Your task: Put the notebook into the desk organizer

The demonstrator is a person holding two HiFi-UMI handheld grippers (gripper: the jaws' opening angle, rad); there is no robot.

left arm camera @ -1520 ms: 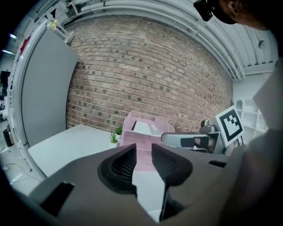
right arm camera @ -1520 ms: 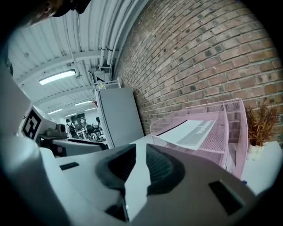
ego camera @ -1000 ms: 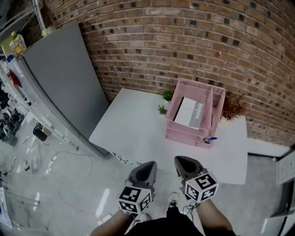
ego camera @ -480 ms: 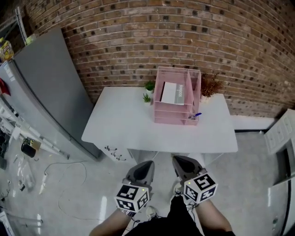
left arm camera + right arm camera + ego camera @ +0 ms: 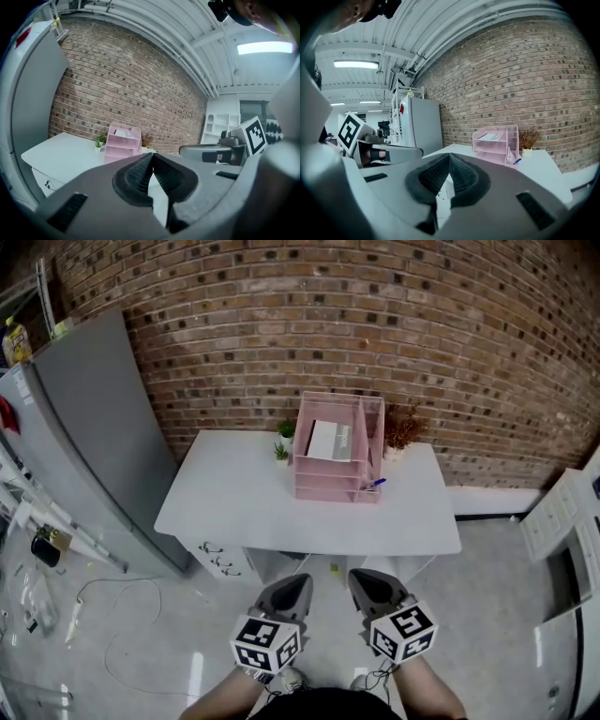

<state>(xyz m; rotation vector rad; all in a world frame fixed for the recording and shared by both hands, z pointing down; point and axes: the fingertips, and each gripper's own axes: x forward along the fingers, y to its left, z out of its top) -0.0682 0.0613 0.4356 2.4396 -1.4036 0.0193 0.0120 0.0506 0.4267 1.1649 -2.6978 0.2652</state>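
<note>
The pink desk organizer (image 5: 361, 448) stands at the back of the white table (image 5: 253, 512), against the brick wall. A white and grey notebook (image 5: 328, 440) lies in its top tray. Both grippers hang shut and empty in front of the person, well short of the table over the floor. The left gripper (image 5: 301, 580) and right gripper (image 5: 358, 576) are side by side. In the left gripper view the left gripper (image 5: 151, 157) points toward the organizer (image 5: 123, 143). In the right gripper view the right gripper (image 5: 449, 157) has the organizer (image 5: 496, 144) far off to the right.
A blue pen (image 5: 375, 485) sits at the organizer's front right. Two small green plants (image 5: 282, 439) stand left of it and a dried plant (image 5: 403, 427) right. A tall grey cabinet (image 5: 84, 437) stands left of the table, a white drawer unit (image 5: 562, 517) at right. Cables (image 5: 122, 615) lie on the floor.
The head view has backed away and straightened: the table and organizer now look smaller and farther. Both grippers stay shut, low in front of the person.
</note>
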